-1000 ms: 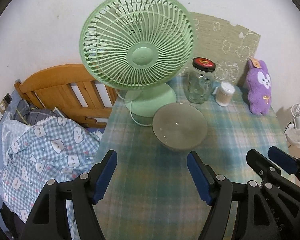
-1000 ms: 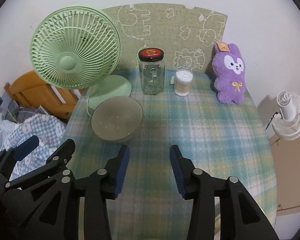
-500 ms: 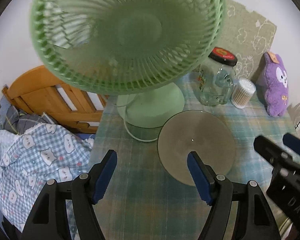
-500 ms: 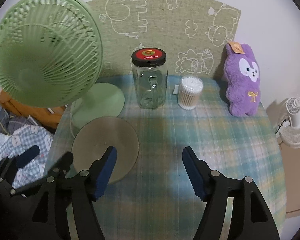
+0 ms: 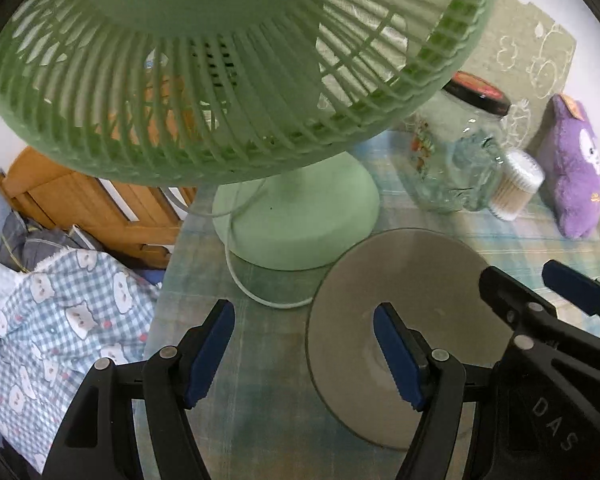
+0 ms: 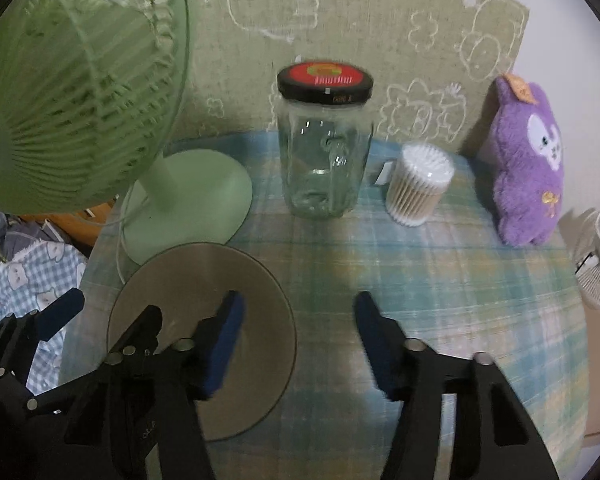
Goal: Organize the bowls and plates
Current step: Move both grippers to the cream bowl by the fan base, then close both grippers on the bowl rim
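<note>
Both grippers had come forward and down toward the grey glass bowl (image 5: pixel 416 312) since a second earlier, so that the bowl and the green fan (image 5: pixel 236 64) now filled far more of each view. The bowl sat upright on the plaid tablecloth (image 6: pixel 440 280), just in front of the fan's base and near the table's left edge.

The left gripper (image 5: pixel 304 352) held its jaws well apart with nothing between them; its right finger hung over the bowl's left rim, its left finger over bare cloth outside the bowl. The right gripper (image 6: pixel 296 340) had just been narrowing its jaws, yet they remained apart and empty; its left finger hung over the bowl's inside, its right finger over cloth clear of the rim.

So each gripper straddled one side of the bowl's wall, left gripper on the left rim, right gripper on the right rim, and neither looked clearly nearer. Whether any pad already touched the glass could not be told.

Being round, the bowl offered no long axis. A glass jar (image 6: pixel 324 152), a tub of cotton swabs (image 6: pixel 418 188) and a purple plush toy (image 6: pixel 528 168) stood well behind.
</note>
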Demonstrator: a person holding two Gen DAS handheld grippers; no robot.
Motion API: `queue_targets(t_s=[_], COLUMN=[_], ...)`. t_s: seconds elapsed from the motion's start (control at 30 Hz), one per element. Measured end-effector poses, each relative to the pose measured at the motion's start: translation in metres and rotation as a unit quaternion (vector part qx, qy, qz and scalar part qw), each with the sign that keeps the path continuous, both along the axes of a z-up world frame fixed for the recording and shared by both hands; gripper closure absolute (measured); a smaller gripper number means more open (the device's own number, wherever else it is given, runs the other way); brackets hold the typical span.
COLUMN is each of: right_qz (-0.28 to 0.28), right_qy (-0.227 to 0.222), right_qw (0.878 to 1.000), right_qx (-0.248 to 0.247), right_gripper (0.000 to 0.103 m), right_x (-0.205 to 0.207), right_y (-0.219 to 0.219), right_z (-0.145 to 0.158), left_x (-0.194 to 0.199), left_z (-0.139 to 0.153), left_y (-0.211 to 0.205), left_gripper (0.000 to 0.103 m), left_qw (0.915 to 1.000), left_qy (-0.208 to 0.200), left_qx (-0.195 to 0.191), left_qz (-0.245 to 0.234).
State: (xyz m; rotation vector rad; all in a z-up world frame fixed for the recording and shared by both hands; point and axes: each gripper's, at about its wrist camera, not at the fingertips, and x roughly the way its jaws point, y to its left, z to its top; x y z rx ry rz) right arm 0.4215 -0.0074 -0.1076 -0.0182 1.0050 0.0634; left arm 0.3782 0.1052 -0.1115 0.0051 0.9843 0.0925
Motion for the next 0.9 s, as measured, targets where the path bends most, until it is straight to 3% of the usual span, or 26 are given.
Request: queue_targets(t_s=[0.17,0.27,0.33,0.43,0.57,0.9], right_qz=[-0.001,0.001,0.003,0.004,0.003,-0.003], right_qy=[0.014,0.022,0.024,0.021,0.022,0.033], right_qw=[1.0,1.0,1.0,1.0,1.0,0.999], right_qx=[0.002,0.002,0.016,0.015,0.015,0.012], right_gripper=[0.062,0.072,0.082,0.083,0.083,0.083], right_x=[0.007,0.011,0.012,0.011,0.01,-0.001], right_y=[0.003,0.005,0.006,0.01,0.011,0.007], right_z=[-0.015,-0.022,-0.024,-0.024,-0.023,-0.018], left_x=[0.006,0.008,0.011,0.011,0.009,0.001], left_z=[-0.011,-0.017,-0.021,-0.023,-0.02,-0.017], left_y=[-0.002,-0.005,-0.004,-0.002,-0.008,-0.013], left_gripper=[0.034,0.054,0.059,0.067,0.085,0.084], left_qw=[1.0,0.9998,0.9997,0.9996,0.9996,0.9993], left_qy=[0.007,0.014,0.024,0.026,0.023,0.037], left_qx=[0.004,0.008,-0.002,-0.011,-0.005,0.001], left_qz=[-0.005,-0.009,-0.003,-0.002,-0.014,-0.005])
